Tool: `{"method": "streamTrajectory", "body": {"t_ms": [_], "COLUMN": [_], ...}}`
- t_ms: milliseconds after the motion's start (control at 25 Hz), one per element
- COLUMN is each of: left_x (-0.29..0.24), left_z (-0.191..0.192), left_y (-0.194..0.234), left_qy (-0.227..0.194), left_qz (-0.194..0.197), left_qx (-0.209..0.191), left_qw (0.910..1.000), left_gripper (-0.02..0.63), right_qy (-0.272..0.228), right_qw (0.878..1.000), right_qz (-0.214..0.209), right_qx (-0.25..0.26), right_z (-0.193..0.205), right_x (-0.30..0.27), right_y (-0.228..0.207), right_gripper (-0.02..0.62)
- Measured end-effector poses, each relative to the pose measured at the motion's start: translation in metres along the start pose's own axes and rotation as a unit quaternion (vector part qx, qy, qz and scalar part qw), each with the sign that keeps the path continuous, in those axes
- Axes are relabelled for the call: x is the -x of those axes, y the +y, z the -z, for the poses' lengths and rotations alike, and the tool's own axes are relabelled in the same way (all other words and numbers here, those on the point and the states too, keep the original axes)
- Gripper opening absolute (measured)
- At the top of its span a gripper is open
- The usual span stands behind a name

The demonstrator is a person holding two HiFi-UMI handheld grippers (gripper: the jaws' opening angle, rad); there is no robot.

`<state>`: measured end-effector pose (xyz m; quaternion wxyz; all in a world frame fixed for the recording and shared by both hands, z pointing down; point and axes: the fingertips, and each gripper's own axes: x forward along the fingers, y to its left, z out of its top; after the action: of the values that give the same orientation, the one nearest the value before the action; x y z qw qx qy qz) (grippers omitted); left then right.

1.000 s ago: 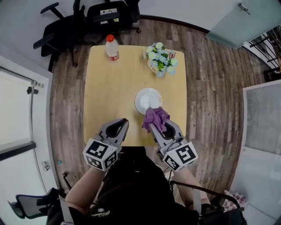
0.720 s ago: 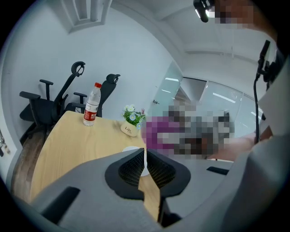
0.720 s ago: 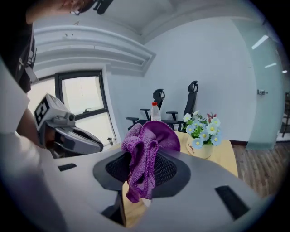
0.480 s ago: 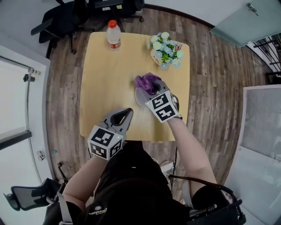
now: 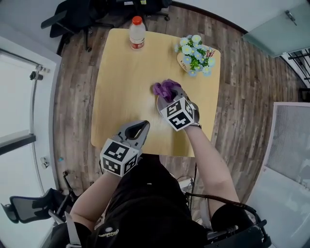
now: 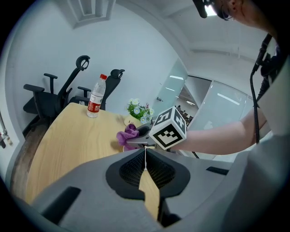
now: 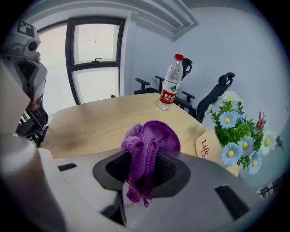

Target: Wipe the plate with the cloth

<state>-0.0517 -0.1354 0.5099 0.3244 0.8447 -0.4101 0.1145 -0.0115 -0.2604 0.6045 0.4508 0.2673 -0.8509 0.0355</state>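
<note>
purple knitted cloth (image 7: 149,140) is bunched in my right gripper (image 7: 144,168). its jaws are clamped on it; a rounded wad sticks out past the tips and a loose end hangs back between them. from the head view this gripper points away from me and down over the small round white plate (image 5: 159,103), which sits right of centre on the light square wooden table (image 5: 121,87). gripper and marker cube cover most of the plate; only a sliver of its left rim shows. the cloth wad sits at the plate's far edge. i cannot tell if it presses on the surface.

my left gripper (image 6: 146,158) has its jaws drawn together with nothing between them. it hangs over the table's near edge, left of the right gripper and apart from it, aimed toward the far side.

clear plastic bottle with red cap and red label (image 5: 137,32) stands upright at the far edge. a pot of blue and white daisies (image 5: 196,54) is at the far right corner, beyond the plate. black office chairs (image 5: 77,14) stand past the table on grey-brown plank floor (image 5: 242,72).
</note>
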Motion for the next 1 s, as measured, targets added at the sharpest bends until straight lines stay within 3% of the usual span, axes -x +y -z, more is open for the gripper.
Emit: {"method": "streamTrajectory", "body": {"t_ms": [560,800,1000], "left_x": [-0.011,-0.016,-0.018], "left_z": [0.003,0.009,0.007], "left_y": [-0.007,-0.008,-0.010], "left_qy": [0.011,0.021,0.019], "left_qz": [0.016,0.015,0.017], "left_qx": [-0.003,-0.004,-0.007], "left_qw": [0.9998,0.9997,0.9996], "left_gripper": [0.012,0.012,0.012], "right_qy": [-0.006,-0.011,-0.014], "right_qw": [0.998,0.998,1.000], "right_qz": [-0.069,-0.064,-0.018], "right_qx": [0.002,-0.008,-0.006], "right_z": [0.028,0.028,0.019], "right_x": [0.031,0.033,0.031], "right_y": [0.084,0.078,0.030], "right_gripper": [0.107,0.109,0.108]}}
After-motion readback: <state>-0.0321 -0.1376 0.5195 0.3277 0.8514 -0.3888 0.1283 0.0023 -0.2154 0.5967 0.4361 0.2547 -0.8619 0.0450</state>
